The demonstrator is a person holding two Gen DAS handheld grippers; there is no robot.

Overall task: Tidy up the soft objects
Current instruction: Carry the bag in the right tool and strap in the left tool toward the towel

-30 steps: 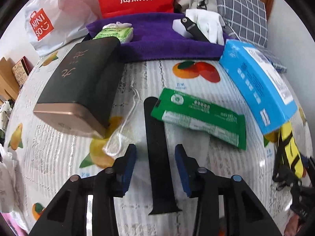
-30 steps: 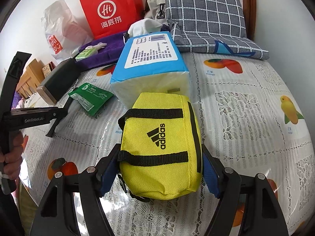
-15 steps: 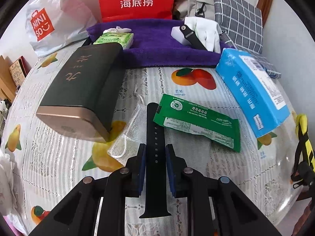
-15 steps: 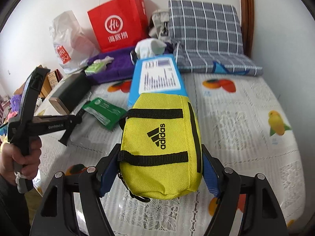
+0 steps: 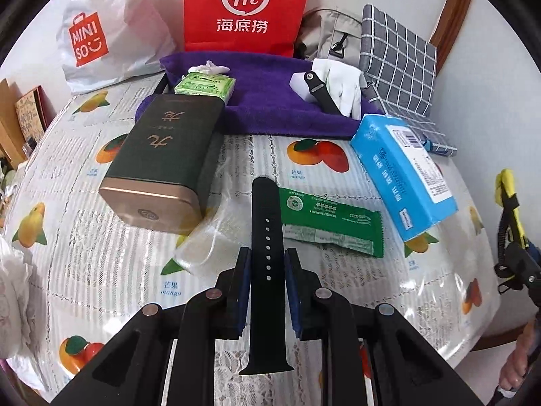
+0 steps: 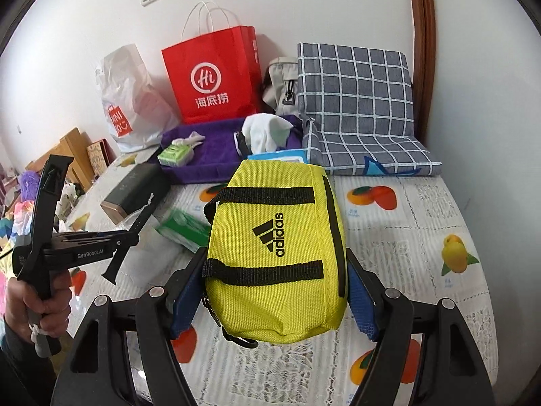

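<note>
My left hand-held gripper [image 5: 267, 270] is pinching the black watch strap [image 5: 266, 237] across its width, pads flat on both edges, so the floppy band hangs straight w/o twisting. It looks clear of the table [image 5: 101, 264], its far tip over the green sachet [image 5: 331, 225]. My right hand-held gripper [image 6: 270, 291] is spread wide but clamped on the yellow pouch [image 6: 275, 247], pads on its two long sides, b/c that's the firmest way to hold a squashy bag; the logo faces up and the pouch seems lifted off the table.

Prob. both go to the purple towel [image 5: 270, 101] at the back, since soft bits already sit there: tissue pack [image 5: 204, 83], white glove [image 5: 341, 84], another strap piece [image 5: 319, 91]. Hard stuff like the dark tin [image 5: 162, 162] and blue tissue box [image 5: 402, 172] sits in front, so I'd need to carry over them. Risk imo: the strap slips if the pinch loosens.
</note>
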